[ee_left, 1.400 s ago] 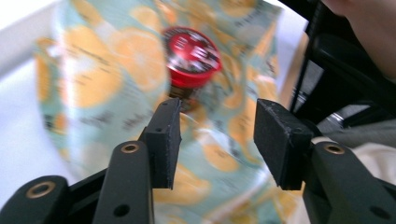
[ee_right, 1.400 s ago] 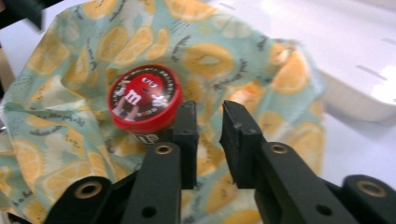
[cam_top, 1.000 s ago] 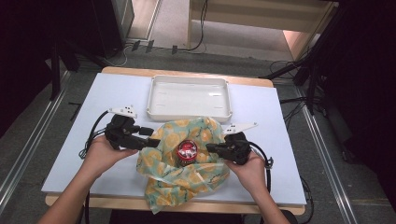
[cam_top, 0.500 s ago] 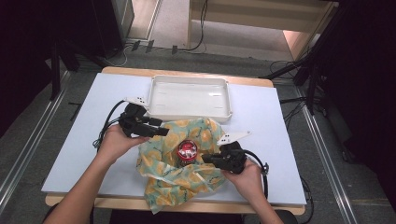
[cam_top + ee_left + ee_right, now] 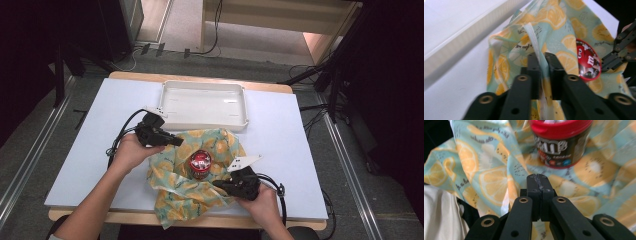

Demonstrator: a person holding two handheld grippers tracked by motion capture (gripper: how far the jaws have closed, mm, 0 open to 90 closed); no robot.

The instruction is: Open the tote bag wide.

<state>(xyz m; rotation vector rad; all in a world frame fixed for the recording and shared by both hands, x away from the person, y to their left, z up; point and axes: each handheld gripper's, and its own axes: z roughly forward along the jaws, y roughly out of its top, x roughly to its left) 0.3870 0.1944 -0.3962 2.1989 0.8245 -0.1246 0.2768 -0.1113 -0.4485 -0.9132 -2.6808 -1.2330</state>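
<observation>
A lemon-print cloth point(image 5: 185, 200) point(image 5: 554, 20) point(image 5: 486, 177) lies crumpled on the table. A red-lidded candy jar point(image 5: 201, 161) point(image 5: 587, 61) point(image 5: 561, 145) stands upright on its middle. At the cloth's far left edge, my left gripper point(image 5: 179, 142) point(image 5: 541, 60) has just been closing and is now shut on a raised fold of the cloth. My right gripper point(image 5: 218, 184) point(image 5: 539, 180) is shut at the near right, just in front of the jar and low over the cloth. I see no cloth between its pads.
A white tray point(image 5: 204, 121) point(image 5: 461, 47) stands empty at the back of the table, just beyond the cloth. The pale table top point(image 5: 90, 150) has bare room to the left and right. The near table edge runs close under the cloth's front.
My left gripper moved right and down to the cloth's far left edge and closed on a fold. My right gripper slid left and toward the near edge, staying shut.
</observation>
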